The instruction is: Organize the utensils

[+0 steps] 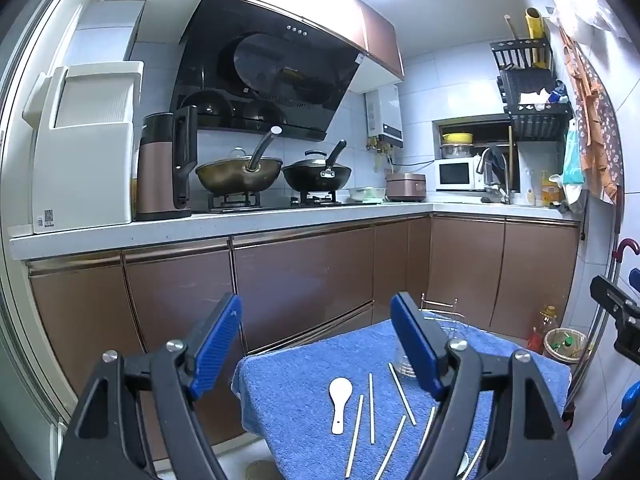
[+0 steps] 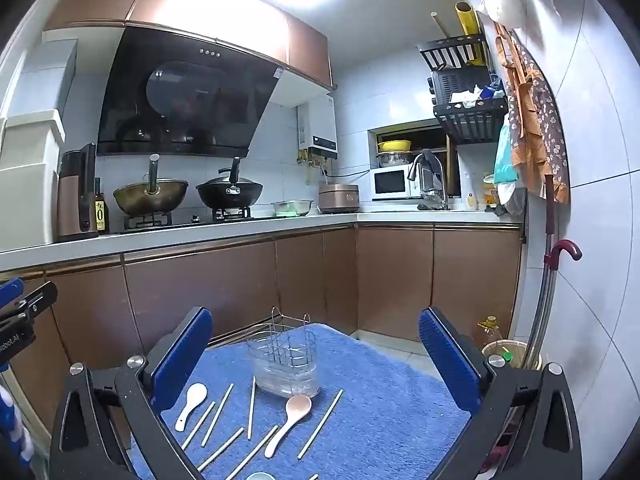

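Observation:
A blue towel (image 2: 380,400) covers a small table. On it lie a white spoon (image 2: 192,404), a pink spoon (image 2: 290,420) and several pale chopsticks (image 2: 251,408). A clear utensil holder with a wire rack (image 2: 286,360) stands at the towel's far side. My right gripper (image 2: 316,344) is open and empty, held above the towel. My left gripper (image 1: 320,340) is open and empty, above the towel's left part; the white spoon (image 1: 340,402) and chopsticks (image 1: 372,408) lie between its fingers in view. The holder (image 1: 440,320) is partly hidden behind its right finger.
Brown cabinets (image 2: 240,280) and a white counter (image 2: 200,236) with woks and a kettle run behind the table. A bin with bottles (image 2: 508,352) and an umbrella (image 2: 560,252) stand by the right wall. A small bowl (image 2: 260,476) shows at the towel's near edge.

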A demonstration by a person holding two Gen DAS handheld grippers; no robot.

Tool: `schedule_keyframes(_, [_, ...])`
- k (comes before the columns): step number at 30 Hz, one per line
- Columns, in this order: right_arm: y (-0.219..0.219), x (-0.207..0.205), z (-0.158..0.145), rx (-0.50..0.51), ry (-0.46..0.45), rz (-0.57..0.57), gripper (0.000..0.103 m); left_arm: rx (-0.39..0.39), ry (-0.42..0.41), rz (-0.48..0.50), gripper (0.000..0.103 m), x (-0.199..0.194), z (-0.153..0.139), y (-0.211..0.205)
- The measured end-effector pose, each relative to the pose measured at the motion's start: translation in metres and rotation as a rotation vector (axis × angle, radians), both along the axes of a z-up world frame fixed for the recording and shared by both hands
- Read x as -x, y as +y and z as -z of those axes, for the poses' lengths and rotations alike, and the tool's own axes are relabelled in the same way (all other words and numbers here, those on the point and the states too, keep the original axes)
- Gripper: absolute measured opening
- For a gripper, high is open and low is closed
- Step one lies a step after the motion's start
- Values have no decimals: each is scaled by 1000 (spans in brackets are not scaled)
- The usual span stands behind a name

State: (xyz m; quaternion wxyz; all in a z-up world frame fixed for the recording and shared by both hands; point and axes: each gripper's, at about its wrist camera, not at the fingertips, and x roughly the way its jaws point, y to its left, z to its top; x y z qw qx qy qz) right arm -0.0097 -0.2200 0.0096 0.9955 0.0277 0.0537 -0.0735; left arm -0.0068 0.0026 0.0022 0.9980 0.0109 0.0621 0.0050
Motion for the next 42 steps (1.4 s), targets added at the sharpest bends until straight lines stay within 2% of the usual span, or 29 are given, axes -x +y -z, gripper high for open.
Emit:
schedule_keyframes(20, [-2,6,-4,-5,-16,13,103,4,-5,2,76,1,0,2])
schedule_keyframes(42, [-8,5,-4,-13,-4,14,103,47,-11,19,76,2,3,2])
